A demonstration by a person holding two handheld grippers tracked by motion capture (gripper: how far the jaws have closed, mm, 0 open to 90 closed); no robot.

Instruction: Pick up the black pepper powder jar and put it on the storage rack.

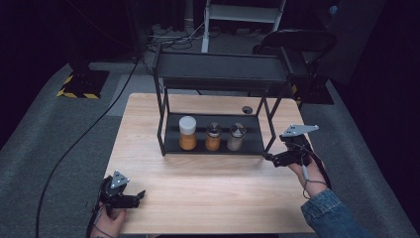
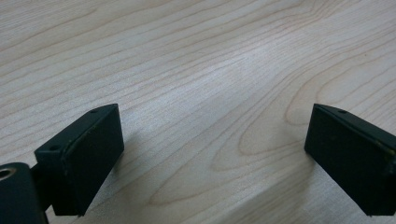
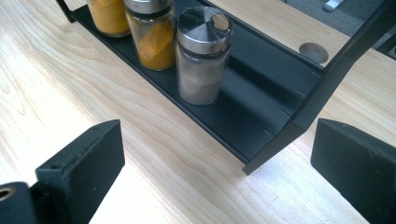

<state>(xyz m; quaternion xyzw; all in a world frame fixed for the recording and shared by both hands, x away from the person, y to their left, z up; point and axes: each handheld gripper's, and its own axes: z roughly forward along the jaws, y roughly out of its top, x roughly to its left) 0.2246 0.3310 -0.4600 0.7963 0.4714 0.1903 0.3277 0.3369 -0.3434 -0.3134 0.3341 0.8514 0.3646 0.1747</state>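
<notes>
Steel-capped glass shaker (image 3: 201, 56), pale powder inside, sits rightmost on the black metal rack's (image 3: 261, 107) lower shelf; orange jars beside it cut off at frame top. Right gripper (image 3: 217, 172) near rack's corner, jaws wide, empty. Left gripper (image 2: 212, 161) wide, empty, over woodgrain table (image 2: 187, 60).

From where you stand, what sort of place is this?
Probably a recording studio or lab, not a kitchen: a lone wooden table on grey carpet, dark surroundings, cables on the floor, and a black rack with three spice jars.
</notes>
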